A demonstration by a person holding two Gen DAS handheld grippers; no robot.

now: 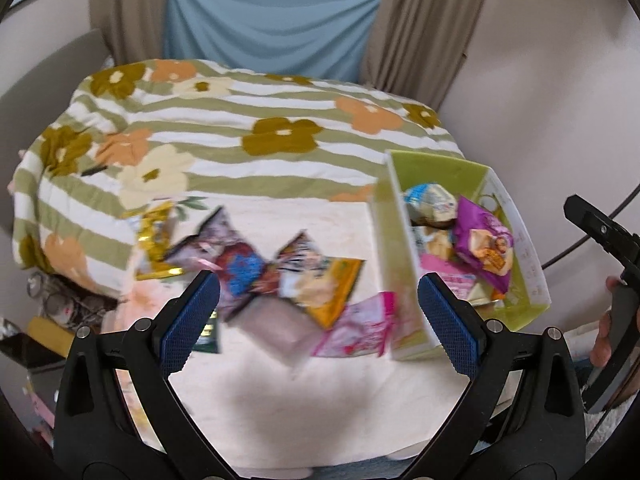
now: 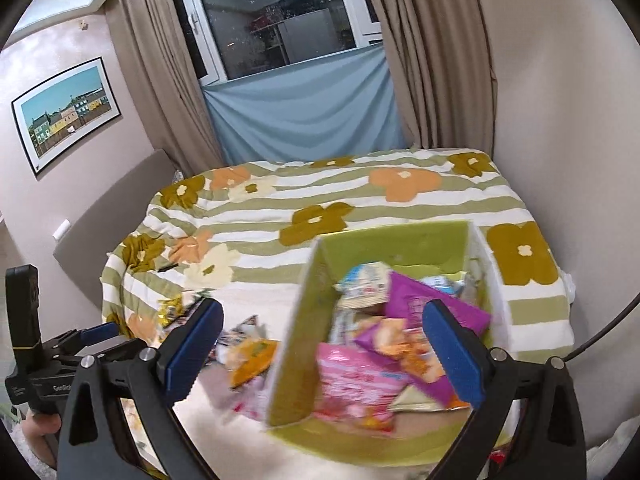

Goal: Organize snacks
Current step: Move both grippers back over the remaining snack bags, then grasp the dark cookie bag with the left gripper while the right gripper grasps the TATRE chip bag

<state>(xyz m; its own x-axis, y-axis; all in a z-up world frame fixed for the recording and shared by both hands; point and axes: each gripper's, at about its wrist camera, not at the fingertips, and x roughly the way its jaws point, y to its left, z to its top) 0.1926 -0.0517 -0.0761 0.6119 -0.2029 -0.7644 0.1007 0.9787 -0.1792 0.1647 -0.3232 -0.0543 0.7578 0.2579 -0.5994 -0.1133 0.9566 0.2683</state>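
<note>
The left gripper [image 1: 318, 318] is hovering with fingers spread and empty over the loose foil snack packets [image 1: 280, 276] strewn on the cream blanket [image 1: 304, 408], probably lining up a pick. The right gripper [image 2: 324, 354], likewise spread, is hanging above the lime-green rectangular plastic bin [image 2: 396, 240] (already holding several packets).

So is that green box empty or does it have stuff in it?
Partly filled: the box holds several snack packets, including a purple one and a pink one.
</note>
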